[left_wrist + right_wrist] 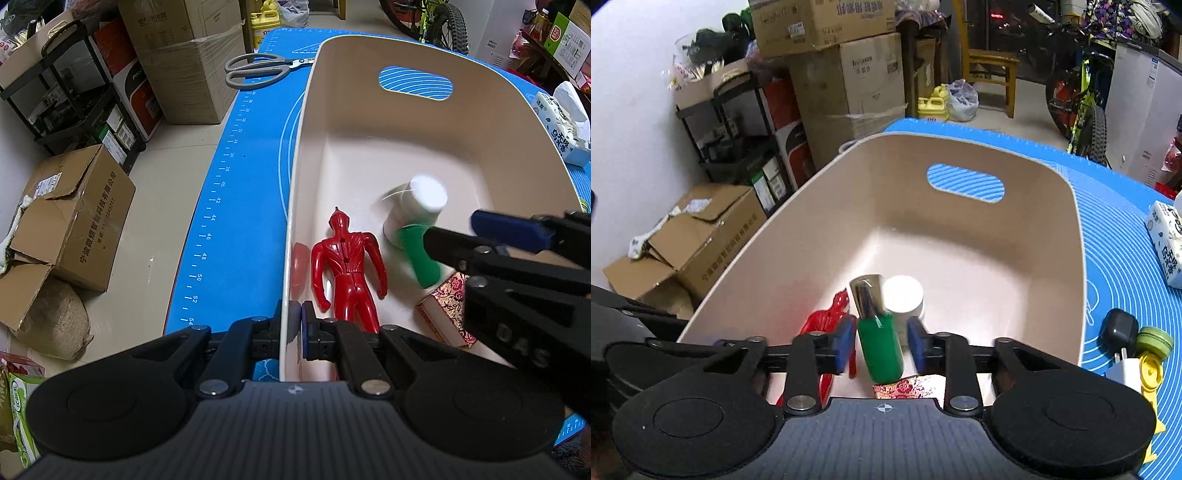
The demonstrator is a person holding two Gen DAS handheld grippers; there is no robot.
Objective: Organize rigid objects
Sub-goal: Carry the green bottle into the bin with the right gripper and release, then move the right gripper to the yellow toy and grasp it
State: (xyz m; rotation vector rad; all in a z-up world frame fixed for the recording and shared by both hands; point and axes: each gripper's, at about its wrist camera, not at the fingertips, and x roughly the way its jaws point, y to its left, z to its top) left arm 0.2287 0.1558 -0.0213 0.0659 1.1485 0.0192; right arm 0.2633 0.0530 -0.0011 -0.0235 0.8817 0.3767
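Between the blue pads of the right gripper [882, 347] lies a green glossy bottle with a mirror-silver cap [878, 332]; the jaws stand apart with a gap on each side, so the pads do not press it. Whether the bottle rests on the floor of the bin cannot be told, and in the left wrist view it is blurred. Just beyond the fingertips, touching or nearly touching the bottle, stands a white cylindrical jar [903, 297] with a flat smooth top. Left of the fingers lies a red shiny plastic hero figure [347, 269], face down, and below them a small box wrapped in red and gold floral brocade [448, 306].

All four sit inside a smooth beige plastic bin with rounded corners and an oval handle slot [1015, 221]. The left gripper [298, 325] is clamped on the bin's near left wall, one pad outside and one inside.

Outside the bin, on the blue ruled mat [236, 206], grey-handled scissors [258, 68] lie beyond the left rim; right of the bin are a tissue pack [1167, 243], a black plug [1121, 332] and a green round lid [1154, 341].
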